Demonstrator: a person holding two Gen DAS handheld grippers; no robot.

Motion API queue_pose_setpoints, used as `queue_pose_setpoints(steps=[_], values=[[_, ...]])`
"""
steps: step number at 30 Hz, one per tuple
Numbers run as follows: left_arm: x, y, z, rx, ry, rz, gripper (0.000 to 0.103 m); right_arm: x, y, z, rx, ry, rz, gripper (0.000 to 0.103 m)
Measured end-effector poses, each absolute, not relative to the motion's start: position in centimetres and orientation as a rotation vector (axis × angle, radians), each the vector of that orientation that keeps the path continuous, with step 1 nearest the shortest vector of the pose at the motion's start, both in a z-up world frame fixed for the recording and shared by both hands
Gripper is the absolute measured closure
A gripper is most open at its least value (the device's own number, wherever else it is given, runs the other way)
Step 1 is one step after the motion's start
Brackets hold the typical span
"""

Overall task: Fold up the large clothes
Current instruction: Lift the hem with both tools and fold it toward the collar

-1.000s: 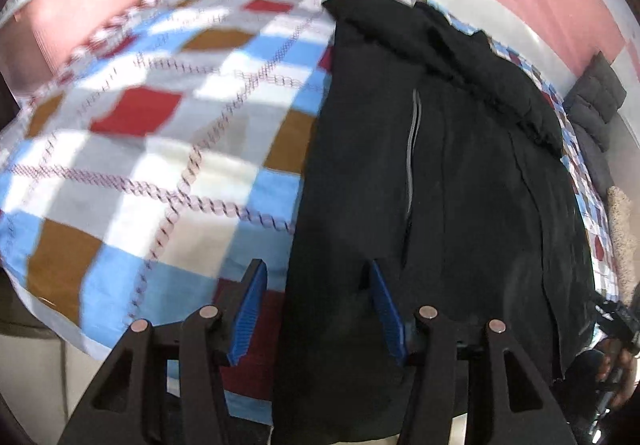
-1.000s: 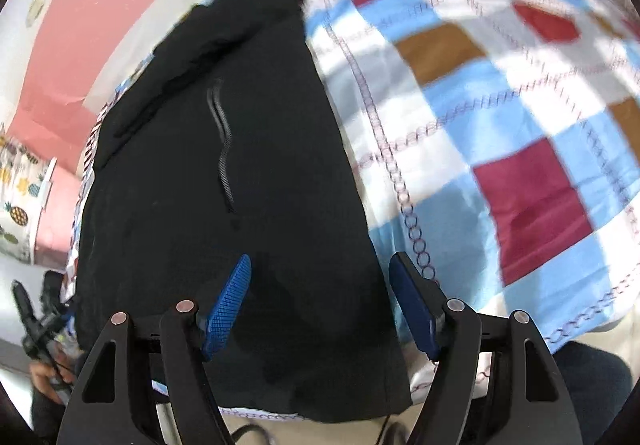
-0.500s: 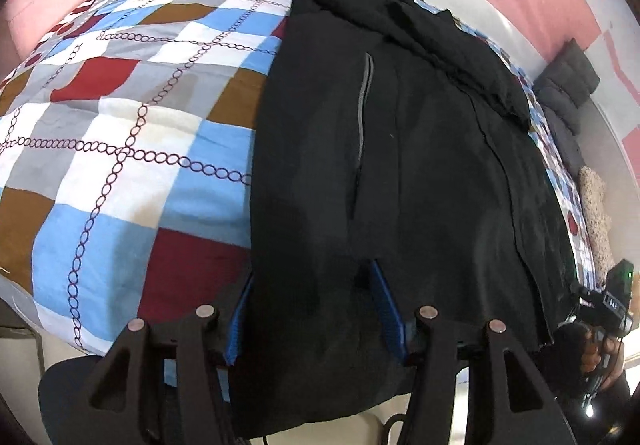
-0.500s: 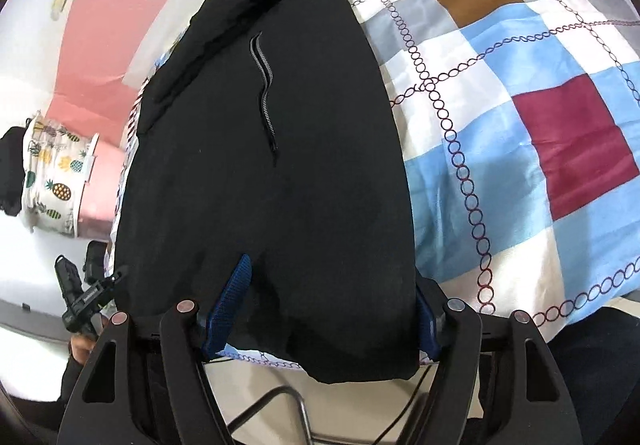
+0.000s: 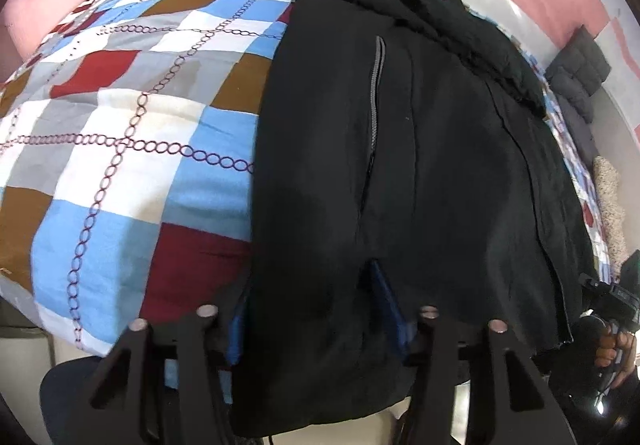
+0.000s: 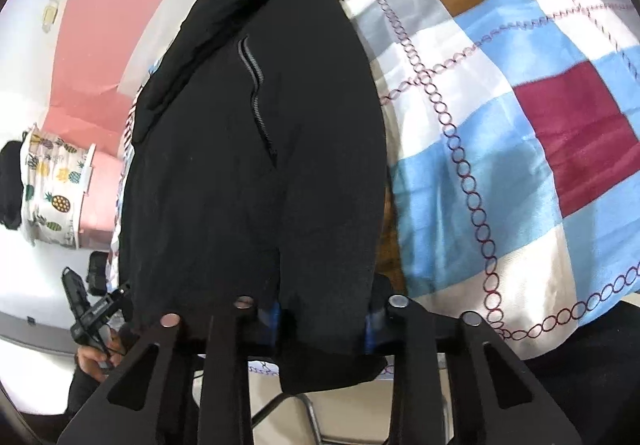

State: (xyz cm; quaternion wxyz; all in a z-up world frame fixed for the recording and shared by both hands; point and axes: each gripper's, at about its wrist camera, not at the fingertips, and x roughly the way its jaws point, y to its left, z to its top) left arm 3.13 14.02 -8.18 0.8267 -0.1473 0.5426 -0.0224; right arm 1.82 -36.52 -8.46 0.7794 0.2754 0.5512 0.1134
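Jacket [image 5: 400,165] lies lengthwise on the bedspread [image 5: 120,149], hem at the near edge of the bed and hood end at the far side. Left gripper [image 5: 312,309] and right gripper [image 6: 320,319] straddle opposite hem corners, fabric between the fingers of each.

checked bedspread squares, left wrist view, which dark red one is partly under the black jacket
The dark red square nearest the camera, at the bed's front edge: the black zip-pocket jacket covers its right side. The other red squares further back lie fully uncovered.
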Motion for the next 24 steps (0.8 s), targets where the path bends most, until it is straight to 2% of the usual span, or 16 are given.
queue_pose_setpoints(steps=[2,4,15,24], values=[[2.9,14.3,-7.5,-0.335,1.142,-0.045,0.079,2.0,-36.1,-7.7,0.57,1.179,0.249,0.079],[2.5,14.6,-6.6,-0.369,1.117,-0.061,0.086,2.1,-36.0,-6.9,0.558,1.162,0.261,0.08],[1.7,17.5,1.7,-0.535,0.885,-0.148,0.088,2.5,-37.0,-0.8,0.617,0.993,0.343,0.083],[3.1,18.6,4.7,-0.618,0.801,-0.166,0.089,4.1,-38.4,2.1,0.687,0.89,0.366,0.084]])
